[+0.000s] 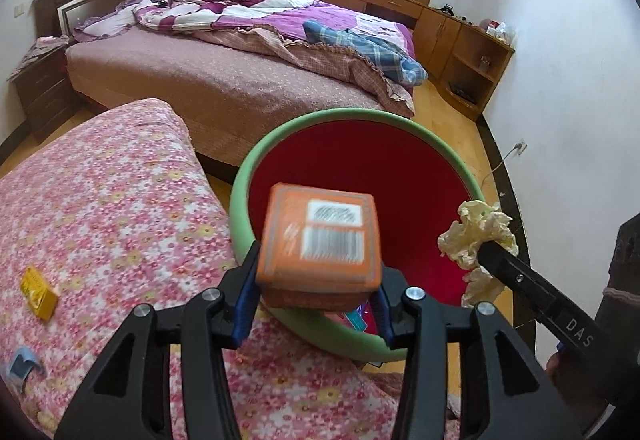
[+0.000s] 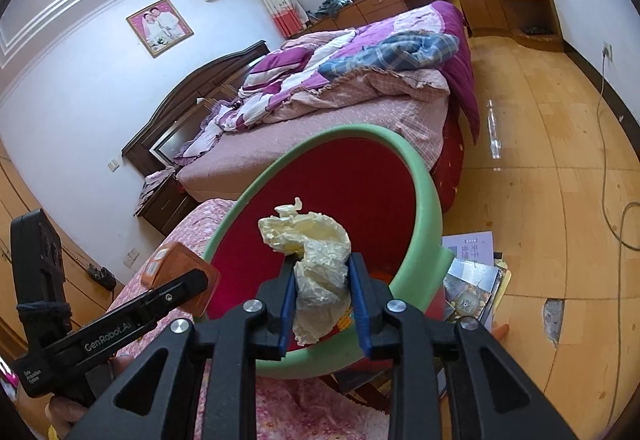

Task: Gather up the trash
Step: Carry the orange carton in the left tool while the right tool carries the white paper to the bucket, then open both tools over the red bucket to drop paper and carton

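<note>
A red bin with a green rim (image 1: 240,176) (image 2: 432,200) stands beside the flowered bed. Over its near edge my left gripper (image 1: 316,296) has an orange barcoded box (image 1: 320,240) (image 2: 176,264) between its blue pads. The box looks smeared while the fingers look sharp, and a thin gap shows at the right pad, so the jaws stand open around it. My right gripper (image 2: 324,300) (image 1: 496,252) is over the bin's mouth. It is shut on a crumpled cream tissue (image 2: 312,252) (image 1: 476,236), which hangs below the pads.
A small yellow packet (image 1: 38,292) and a blue scrap (image 1: 24,364) lie on the flowered cover (image 1: 120,200). Books and papers (image 2: 472,280) lie on the wood floor by the bin. A large bed (image 1: 224,80) is behind, with cabinets (image 1: 460,40) along the wall.
</note>
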Action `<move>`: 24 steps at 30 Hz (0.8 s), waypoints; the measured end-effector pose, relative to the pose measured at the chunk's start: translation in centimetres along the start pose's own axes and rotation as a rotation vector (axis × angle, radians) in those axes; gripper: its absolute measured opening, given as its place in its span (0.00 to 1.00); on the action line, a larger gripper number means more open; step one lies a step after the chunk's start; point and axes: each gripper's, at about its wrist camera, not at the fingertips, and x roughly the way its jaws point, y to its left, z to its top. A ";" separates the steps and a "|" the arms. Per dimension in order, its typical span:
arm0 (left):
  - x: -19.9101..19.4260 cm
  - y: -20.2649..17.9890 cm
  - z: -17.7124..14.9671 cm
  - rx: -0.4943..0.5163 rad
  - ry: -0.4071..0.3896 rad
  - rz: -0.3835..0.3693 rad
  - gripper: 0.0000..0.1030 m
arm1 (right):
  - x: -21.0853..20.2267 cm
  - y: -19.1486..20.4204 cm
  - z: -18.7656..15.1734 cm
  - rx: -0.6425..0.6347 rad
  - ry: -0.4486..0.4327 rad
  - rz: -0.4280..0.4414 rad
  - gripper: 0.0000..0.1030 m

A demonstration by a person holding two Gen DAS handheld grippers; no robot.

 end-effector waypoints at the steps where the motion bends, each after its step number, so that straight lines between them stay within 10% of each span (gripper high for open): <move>1: 0.1 0.0 0.0 0.001 -0.001 -0.001 0.51 | 0.2 -0.1 0.0 0.006 0.002 -0.001 0.29; 24: -2.7 -0.4 -0.1 0.002 -0.046 -0.008 0.58 | -1.3 0.2 0.2 0.030 -0.025 0.014 0.49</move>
